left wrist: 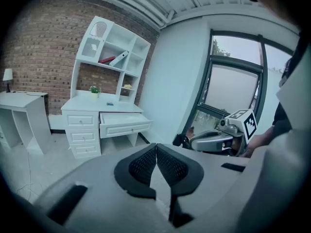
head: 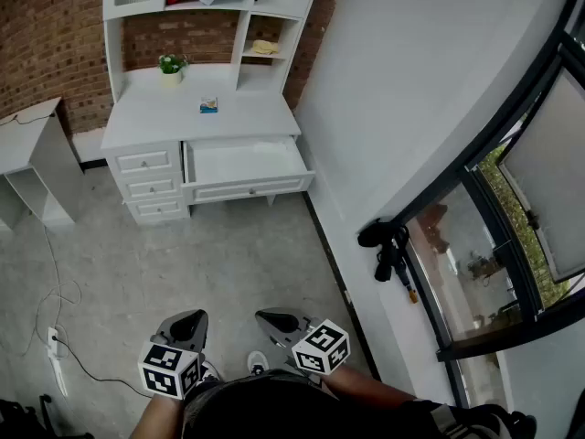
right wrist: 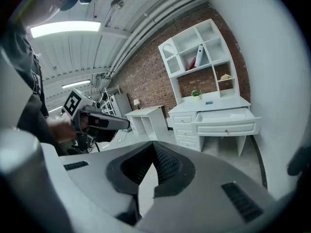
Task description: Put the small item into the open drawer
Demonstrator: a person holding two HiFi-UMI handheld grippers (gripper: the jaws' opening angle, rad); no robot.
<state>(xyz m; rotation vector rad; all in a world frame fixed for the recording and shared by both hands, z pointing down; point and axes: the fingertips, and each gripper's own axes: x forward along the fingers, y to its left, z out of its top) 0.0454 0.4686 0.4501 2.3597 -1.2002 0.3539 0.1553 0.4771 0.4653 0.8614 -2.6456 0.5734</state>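
- The room has a red brick wall (head: 55, 35) at the far end, a grey concrete floor (head: 228, 263) and a big dark-framed window (head: 512, 208) down the right side.
- Against the brick stands a white wooden desk with a shelf hutch (head: 164, 117). Its wide white drawer (head: 247, 190) is pulled right out toward the near side and looks empty, so the landing spot is ready.
- The thing to move is a small blue-and-white packet (head: 209, 105). It lies on the desktop just beyond the drawer's left part, with a little potted green plant (head: 171, 66) farther back. It's not in the drawer yet.
- The left gripper (left wrist: 156, 149) has its ribbed black pads pressed together with nothing between them.
- The right gripper (right wrist: 154, 152) is the same: jaws closed tight and empty.
- Both are held low and close to the person's body, well apart from the desk and tipped slightly down toward it. My guess is that's a resting carry pose, since there's no reason to spread the jaws this far out.
- I'd say the job is basically unstarted. It needs getting close first, then opening one pair over the packet.
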